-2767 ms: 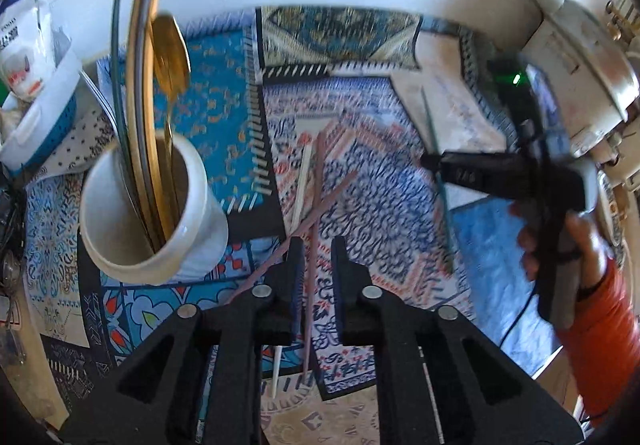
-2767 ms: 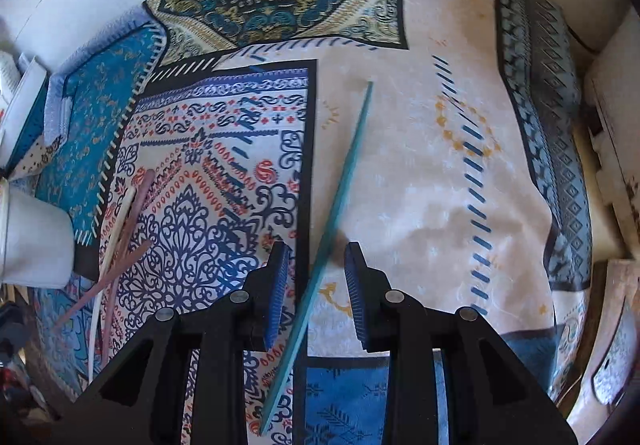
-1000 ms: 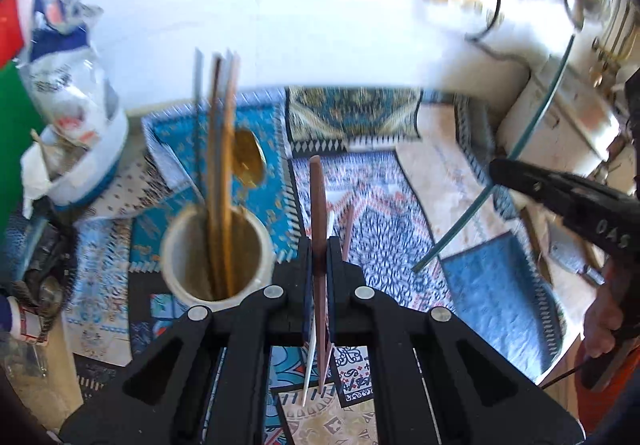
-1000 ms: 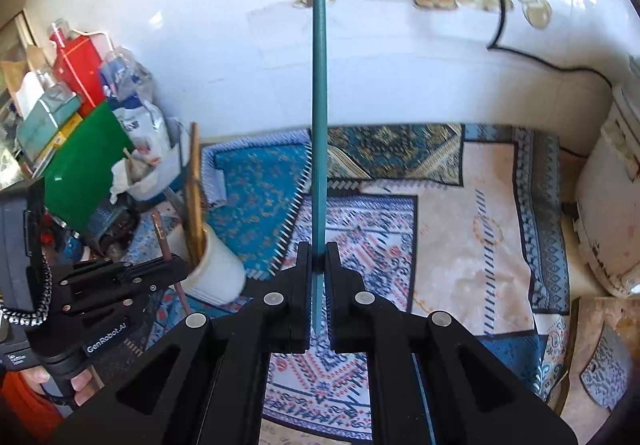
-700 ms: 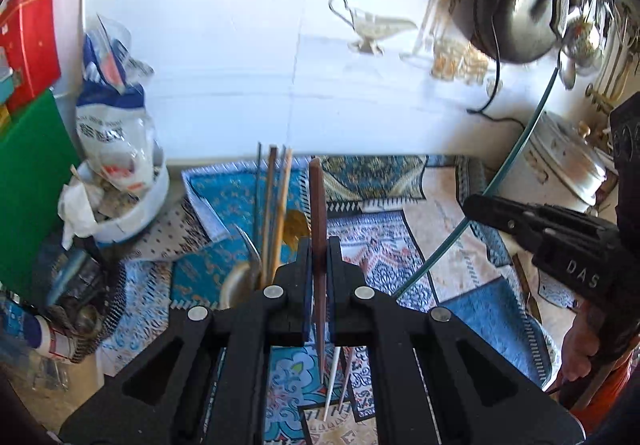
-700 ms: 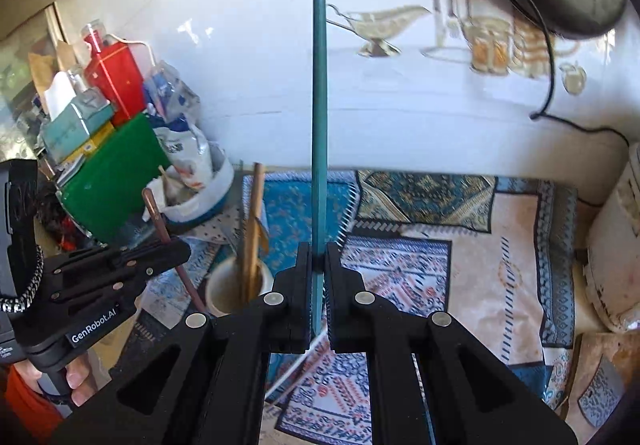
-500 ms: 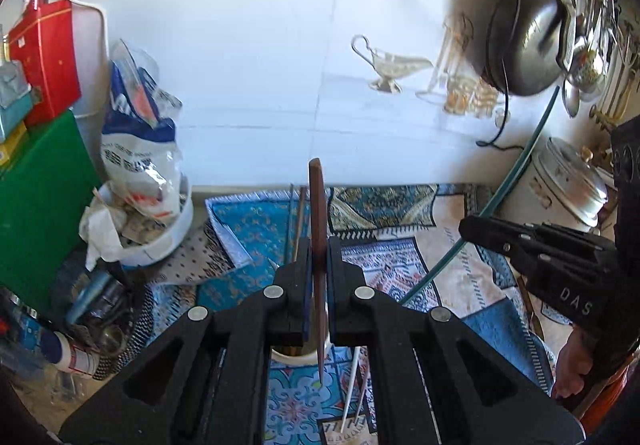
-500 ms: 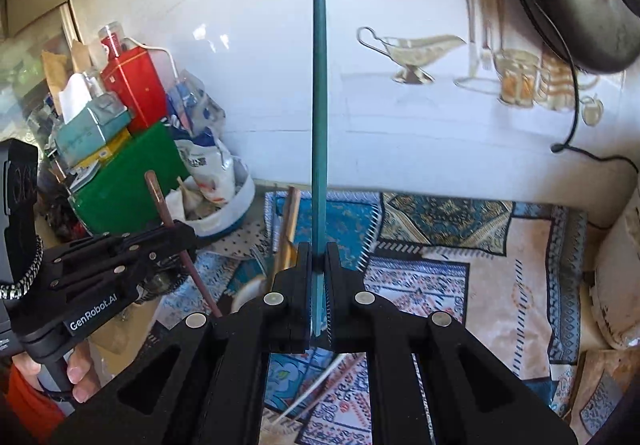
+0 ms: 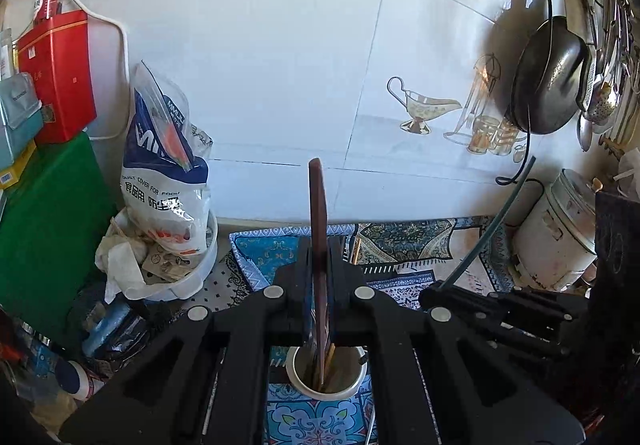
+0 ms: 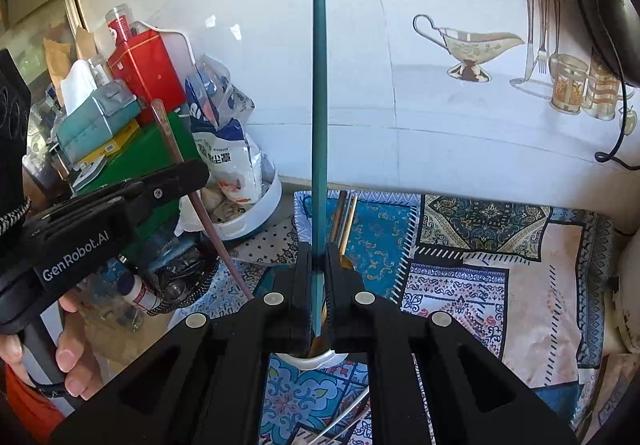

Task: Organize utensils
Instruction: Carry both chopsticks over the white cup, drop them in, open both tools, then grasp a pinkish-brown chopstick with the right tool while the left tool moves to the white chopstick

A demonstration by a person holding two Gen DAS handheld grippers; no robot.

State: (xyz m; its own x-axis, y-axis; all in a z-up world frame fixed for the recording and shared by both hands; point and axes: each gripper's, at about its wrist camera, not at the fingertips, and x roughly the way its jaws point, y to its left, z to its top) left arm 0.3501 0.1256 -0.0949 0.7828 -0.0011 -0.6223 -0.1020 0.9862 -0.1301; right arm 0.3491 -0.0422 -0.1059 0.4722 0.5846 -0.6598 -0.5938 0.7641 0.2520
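Observation:
In the left wrist view my left gripper (image 9: pixel 319 257) is shut on a brown chopstick (image 9: pixel 318 205) that stands upright out of the jaws. Its lower end hangs over the mouth of a white cup (image 9: pixel 356 379), which holds several utensils. In the right wrist view my right gripper (image 10: pixel 318 257) is shut on a teal chopstick (image 10: pixel 319 105), also upright, with the cup's rim (image 10: pixel 308 361) just under the jaws. Each view shows the other gripper: the right gripper (image 9: pixel 436 291) with the teal chopstick (image 9: pixel 492 229), the left gripper (image 10: pixel 188 173) with the brown chopstick (image 10: pixel 172 141).
A patterned cloth (image 10: pixel 500 285) covers the counter, and a white chopstick (image 9: pixel 372 421) lies on it near the cup. At the left stand a white bowl with a bag (image 9: pixel 188 277), a green board (image 9: pixel 48 225) and a red tin (image 9: pixel 56 77). A rice cooker (image 9: pixel 556 237) stands at the right.
Both grippers have risen and tipped up with their chopsticks held. The cup has slid from ahead of the jaws to under them, and more wall shows.

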